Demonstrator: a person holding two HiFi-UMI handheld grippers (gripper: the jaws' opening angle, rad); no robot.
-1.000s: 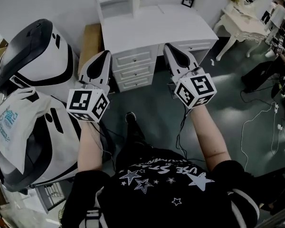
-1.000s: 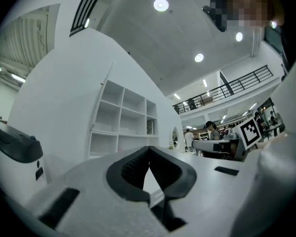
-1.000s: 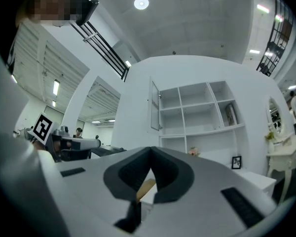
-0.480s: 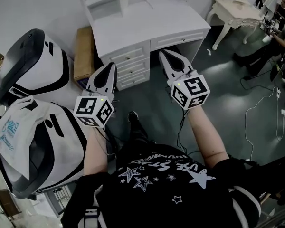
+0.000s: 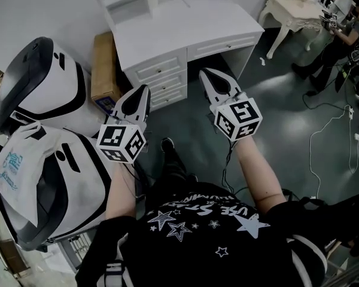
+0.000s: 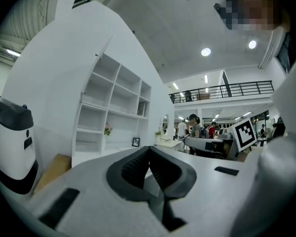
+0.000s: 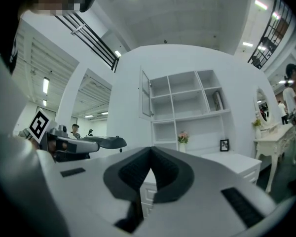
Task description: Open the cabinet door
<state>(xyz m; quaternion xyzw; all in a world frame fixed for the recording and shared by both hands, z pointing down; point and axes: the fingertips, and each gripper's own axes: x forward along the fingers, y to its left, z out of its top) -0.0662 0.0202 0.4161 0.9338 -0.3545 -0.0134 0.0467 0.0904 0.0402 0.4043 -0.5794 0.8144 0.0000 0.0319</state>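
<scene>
Both the left gripper and right gripper are closed, empty; the shelf unit is cropped

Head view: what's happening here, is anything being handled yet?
A person stands facing a white desk, a tool in each hand. The left tool and right tool are both shut, empty, and short of the desk's drawers. Nothing is touched; the task has not begun.
</scene>
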